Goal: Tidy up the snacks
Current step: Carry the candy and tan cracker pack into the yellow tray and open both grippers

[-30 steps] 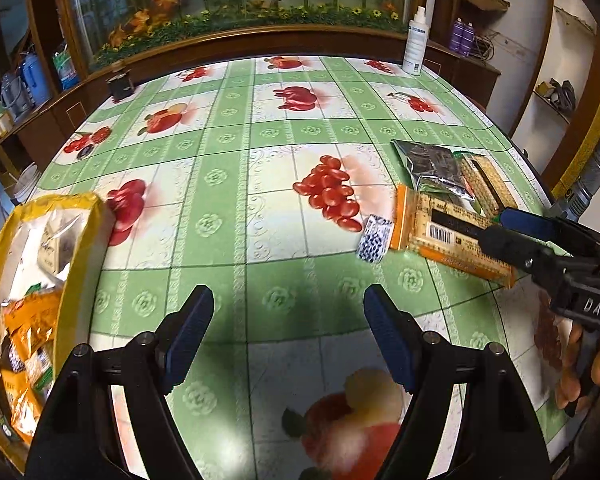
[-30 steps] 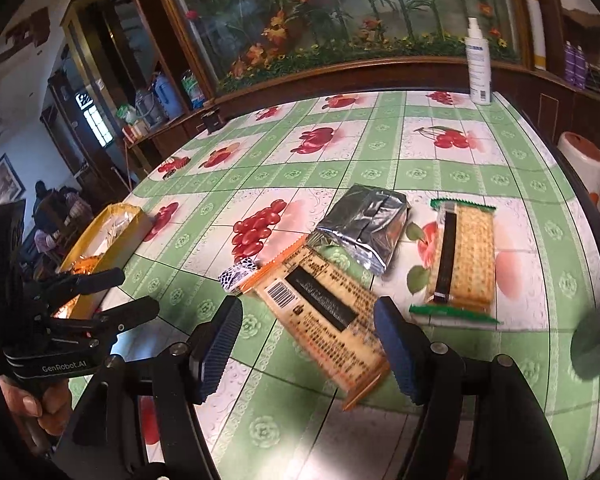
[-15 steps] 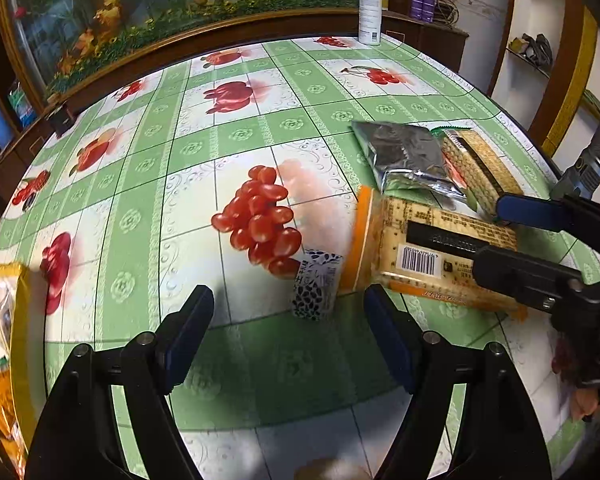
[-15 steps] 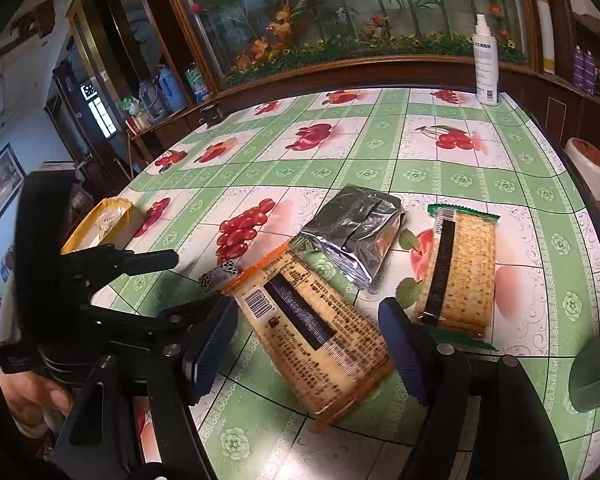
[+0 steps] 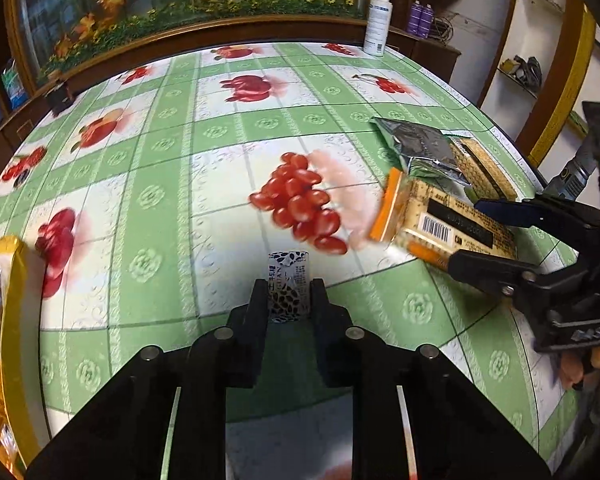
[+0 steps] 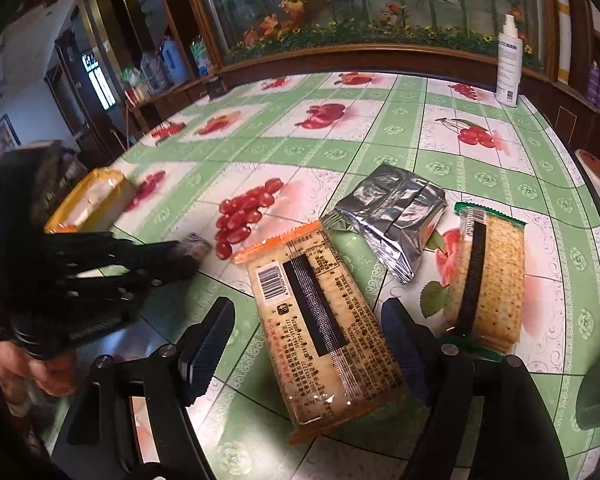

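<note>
The left gripper [image 5: 289, 292] has just closed, and its jaws now pinch a small black-and-white patterned sachet [image 5: 289, 286]; the sachet's near end is hidden between the fingers and its print is too small to read. From the right wrist view the same sachet is a blurred scrap at the fingertips. The right gripper [image 6: 308, 344] stands wide, its jaws having just opened a little further, with the near part of the orange-edged cracker pack [image 6: 320, 320] lying between them, pads apart from it. Just right lie a silver foil pouch [image 6: 392, 220] and a green-edged cracker pack [image 6: 488, 276], whose near end the right finger covers. A yellow-rimmed tray [image 5: 4, 320] is cut off at the left edge. All rest on a green-checked fruit-print tablecloth [image 5: 160, 168]; a white spray bottle [image 6: 509, 68] stands at the far edge before a glass-fronted flower display [image 6: 380, 0].
</note>
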The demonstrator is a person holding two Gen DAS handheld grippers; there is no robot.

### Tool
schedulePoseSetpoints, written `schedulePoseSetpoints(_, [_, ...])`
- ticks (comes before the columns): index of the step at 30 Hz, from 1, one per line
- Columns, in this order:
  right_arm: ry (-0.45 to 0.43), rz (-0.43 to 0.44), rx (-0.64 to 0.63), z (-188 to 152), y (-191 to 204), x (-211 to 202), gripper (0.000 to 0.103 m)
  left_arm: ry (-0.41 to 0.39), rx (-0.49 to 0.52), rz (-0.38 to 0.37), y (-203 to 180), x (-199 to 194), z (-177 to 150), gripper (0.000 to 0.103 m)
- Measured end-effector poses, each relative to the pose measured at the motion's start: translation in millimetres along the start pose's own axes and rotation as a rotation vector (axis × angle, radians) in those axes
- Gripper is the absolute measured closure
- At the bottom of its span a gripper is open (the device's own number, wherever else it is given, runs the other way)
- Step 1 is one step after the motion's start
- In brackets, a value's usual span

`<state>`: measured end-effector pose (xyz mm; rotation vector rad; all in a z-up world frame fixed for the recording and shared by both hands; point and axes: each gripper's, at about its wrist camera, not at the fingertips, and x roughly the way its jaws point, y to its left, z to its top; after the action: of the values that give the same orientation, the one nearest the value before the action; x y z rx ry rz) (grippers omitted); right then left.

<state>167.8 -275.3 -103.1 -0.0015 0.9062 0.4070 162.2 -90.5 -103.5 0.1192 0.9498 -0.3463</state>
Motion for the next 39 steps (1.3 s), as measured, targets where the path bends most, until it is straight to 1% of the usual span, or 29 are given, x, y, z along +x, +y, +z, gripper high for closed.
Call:
schedulePoseSetpoints(1, [0.015,-0.017,-0.012,0,2,5,0.025,0.0,-0.022,-0.017,6,-4,-3,0.086])
schedulePoseSetpoints(3, [0.041,-0.048,-0.037,-2,6,13,0.024,-0.01,-0.054,-0.028,16,-13,-10,0.086])
schedulePoseSetpoints(4, [0.044,-0.068,-0.058,-2,10,14,0.026,-0.017,-0.064,-0.031,20,-18,-13,0.086])
schedulePoseSetpoints(5, [0.049,-0.08,-0.07,-3,14,14,0.033,-0.022,-0.076,-0.032,24,-22,-15,0.086])
schedulePoseSetpoints(6, [0.05,-0.086,-0.076,-3,17,14,0.045,-0.031,-0.091,-0.028,28,-29,-18,0.086])
schedulePoseSetpoints(7, [0.051,-0.064,-0.067,-3,19,13,0.046,-0.041,-0.102,-0.024,31,-35,-20,0.086])
schedulePoseSetpoints(9, [0.048,-0.041,-0.044,-4,22,10,0.047,-0.06,-0.119,-0.01,36,-45,-24,0.086])
schedulePoseSetpoints(12, [0.027,-0.025,-0.039,-8,35,5,0.047,-0.084,-0.141,0.049,45,-62,-32,0.086])
schedulePoseSetpoints(13, [0.014,-0.018,-0.038,-9,42,1,0.047,-0.089,-0.149,0.073,47,-68,-35,0.086])
schedulePoseSetpoints(17, [-0.039,0.017,-0.043,-8,70,-15,0.048,-0.101,-0.173,0.127,57,-84,-47,0.086])
schedulePoseSetpoints(26, [-0.107,0.069,-0.11,-2,134,-37,0.048,-0.128,-0.242,0.174,84,-119,-80,0.086])
schedulePoseSetpoints(29, [-0.129,0.081,-0.138,-1,155,-43,0.048,-0.136,-0.263,0.205,93,-131,-89,0.086])
schedulePoseSetpoints(34, [-0.15,0.112,-0.183,1,188,-44,0.048,-0.157,-0.288,0.281,108,-150,-101,0.086])
schedulePoseSetpoints(39, [-0.162,0.147,-0.224,2,219,-42,0.048,-0.175,-0.324,0.319,124,-164,-112,0.086])
